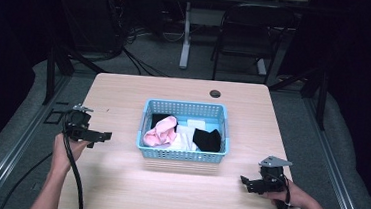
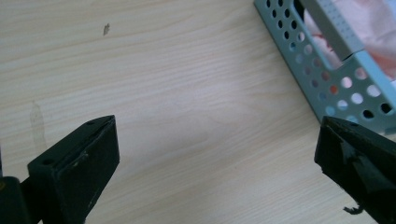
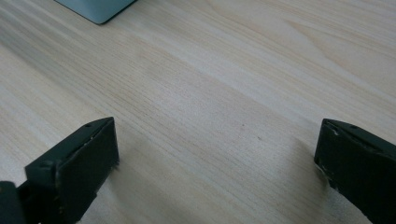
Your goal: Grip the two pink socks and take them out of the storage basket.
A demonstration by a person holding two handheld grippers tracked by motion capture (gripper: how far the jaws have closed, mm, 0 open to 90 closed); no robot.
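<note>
A light blue perforated basket (image 1: 181,155) sits mid-table with pink cloth (image 1: 158,132), white cloth (image 1: 187,137) and black cloth (image 1: 207,139) inside. My left gripper (image 1: 101,136) hovers over the table left of the basket, jaws open and empty. In the left gripper view the basket's corner (image 2: 345,84) lies at the upper right beyond the open gripper (image 2: 217,158). My right gripper (image 1: 245,182) is near the front right of the table, open and empty. Between the open jaws of the right gripper (image 3: 217,158) is bare wood, with a basket corner (image 3: 95,8) at the top left.
The wooden table (image 1: 117,179) has a round cable hole (image 1: 215,94) at the back. Cables trail from both grippers off the front edge. A black chair (image 1: 251,34) and a white table leg (image 1: 186,34) stand behind the table.
</note>
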